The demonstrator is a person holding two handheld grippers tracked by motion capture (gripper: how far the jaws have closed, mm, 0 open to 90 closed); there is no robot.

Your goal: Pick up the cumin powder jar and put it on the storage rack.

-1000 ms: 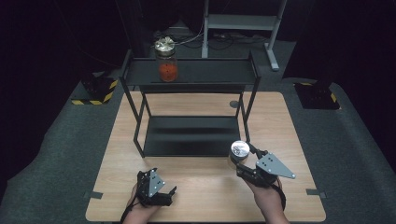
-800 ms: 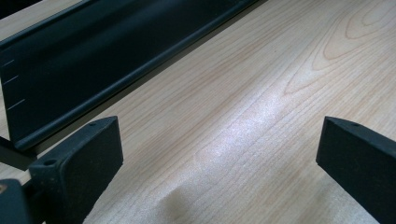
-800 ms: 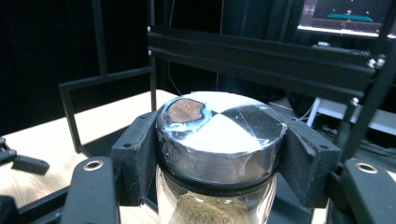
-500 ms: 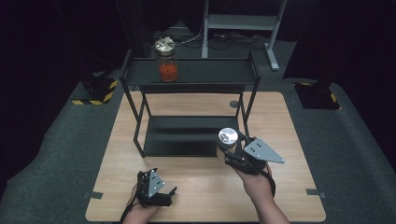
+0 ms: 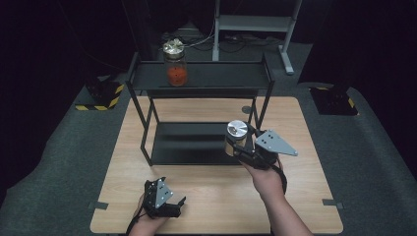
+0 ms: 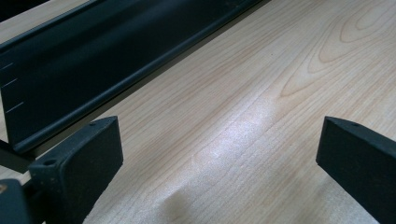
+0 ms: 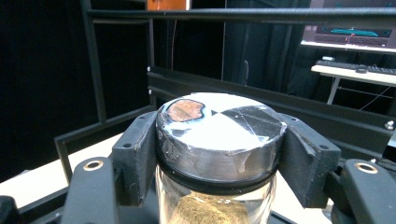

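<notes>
Both black pads of the right gripper (image 7: 218, 154) clamp the metal lid of a glass jar (image 5: 236, 137), now lifted off the table (image 5: 295, 206) toward the black shelf rack (image 5: 201, 78), where a second jar (image 5: 175, 63) stands on top. Left gripper (image 5: 164, 199) rests spread wide, holding nothing.

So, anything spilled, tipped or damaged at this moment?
Nothing stands out. The right gripper holds a silver-lidded glass jar upright, and the glass jar with orange contents stands upright on the black metal shelf.
</notes>
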